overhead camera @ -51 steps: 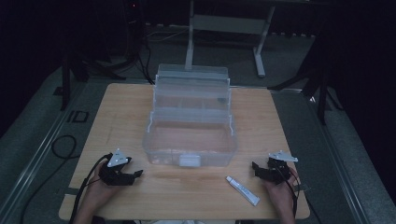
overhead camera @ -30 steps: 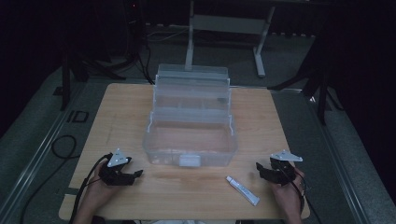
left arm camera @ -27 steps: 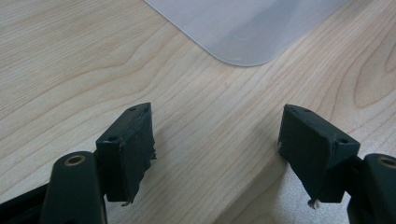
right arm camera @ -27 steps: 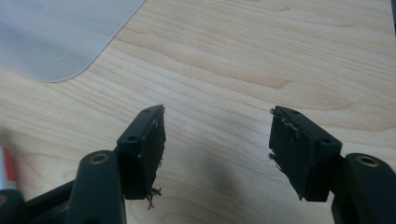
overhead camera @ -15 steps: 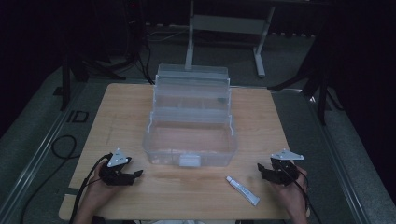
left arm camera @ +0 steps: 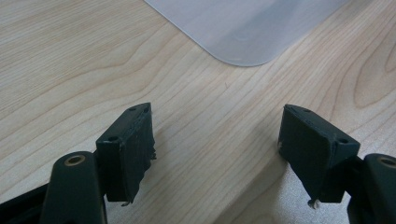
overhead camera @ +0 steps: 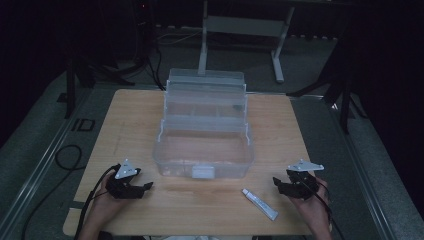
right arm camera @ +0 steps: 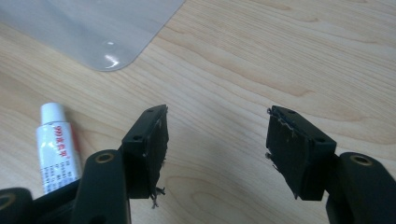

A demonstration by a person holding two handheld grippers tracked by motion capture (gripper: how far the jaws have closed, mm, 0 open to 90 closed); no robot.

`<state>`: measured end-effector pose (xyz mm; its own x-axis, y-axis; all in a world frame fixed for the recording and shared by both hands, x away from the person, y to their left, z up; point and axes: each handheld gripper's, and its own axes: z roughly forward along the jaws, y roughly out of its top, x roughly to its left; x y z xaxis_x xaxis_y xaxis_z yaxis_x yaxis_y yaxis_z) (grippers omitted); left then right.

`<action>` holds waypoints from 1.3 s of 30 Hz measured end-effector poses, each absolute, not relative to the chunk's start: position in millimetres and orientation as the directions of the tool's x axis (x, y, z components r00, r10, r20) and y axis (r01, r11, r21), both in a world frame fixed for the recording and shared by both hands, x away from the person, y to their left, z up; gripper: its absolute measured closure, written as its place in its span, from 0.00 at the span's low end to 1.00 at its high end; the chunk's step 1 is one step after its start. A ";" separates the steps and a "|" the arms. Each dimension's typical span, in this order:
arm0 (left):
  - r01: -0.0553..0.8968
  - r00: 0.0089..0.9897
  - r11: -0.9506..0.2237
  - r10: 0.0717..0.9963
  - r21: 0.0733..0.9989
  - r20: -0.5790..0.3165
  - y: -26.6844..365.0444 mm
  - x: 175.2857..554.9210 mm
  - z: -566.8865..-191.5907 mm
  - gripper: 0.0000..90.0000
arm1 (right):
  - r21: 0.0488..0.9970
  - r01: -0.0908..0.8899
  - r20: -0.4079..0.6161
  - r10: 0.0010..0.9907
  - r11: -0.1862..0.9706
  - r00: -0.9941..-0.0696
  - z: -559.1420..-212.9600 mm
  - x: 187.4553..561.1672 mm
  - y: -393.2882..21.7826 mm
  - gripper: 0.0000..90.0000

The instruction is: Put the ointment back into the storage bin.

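A clear plastic storage box (overhead camera: 202, 162) stands open in the middle of the wooden table (overhead camera: 130, 115). A small white tube (overhead camera: 260, 204) lies on the wood in front of the box's right corner. My left gripper (overhead camera: 146, 187) rests near the front left edge, jaws wide apart and empty. In the left gripper view its jaws (left arm camera: 217, 140) frame bare wood below a box corner (left arm camera: 243, 28). My right gripper (overhead camera: 276, 183) sits right of the tube, open, its jaws having just closed a little with nothing between them. The right gripper view (right arm camera: 217, 140) has the tube (right arm camera: 56, 144) left of the jaws.
The box's raised lid and tray tiers (overhead camera: 206, 92) stand behind its main bin. Black cables (overhead camera: 70, 160) trail off the table's left side. A metal stand (overhead camera: 240, 27) and a dark floor lie beyond the far edge.
My right gripper has shifted slightly to the right, away from the tube. The left gripper, the box and the tube stay where they were.
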<state>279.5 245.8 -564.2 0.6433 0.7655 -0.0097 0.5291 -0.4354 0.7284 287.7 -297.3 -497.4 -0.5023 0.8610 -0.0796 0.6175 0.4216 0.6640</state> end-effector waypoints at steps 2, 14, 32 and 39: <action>0.529 0.643 -0.435 0.766 0.728 -0.010 245.8 279.5 -564.2 0.30 | 0.661 0.617 -0.082 0.859 0.426 -0.505 -496.6 287.5 -296.9 0.43; 0.529 0.643 -0.435 0.766 0.728 -0.010 245.8 279.5 -564.2 0.30 | 0.627 0.605 -0.102 0.822 0.491 -0.561 -490.5 280.9 -284.0 0.43; 0.529 0.643 -0.435 0.766 0.728 -0.010 245.8 279.5 -564.2 0.30 | 0.554 0.581 -0.122 0.749 0.596 -0.652 -488.7 278.4 -259.9 0.46; 0.529 0.643 -0.436 0.766 0.728 -0.009 245.8 279.5 -564.2 0.30 | 0.529 0.582 -0.114 0.731 0.618 -0.673 -490.3 277.5 -253.7 0.47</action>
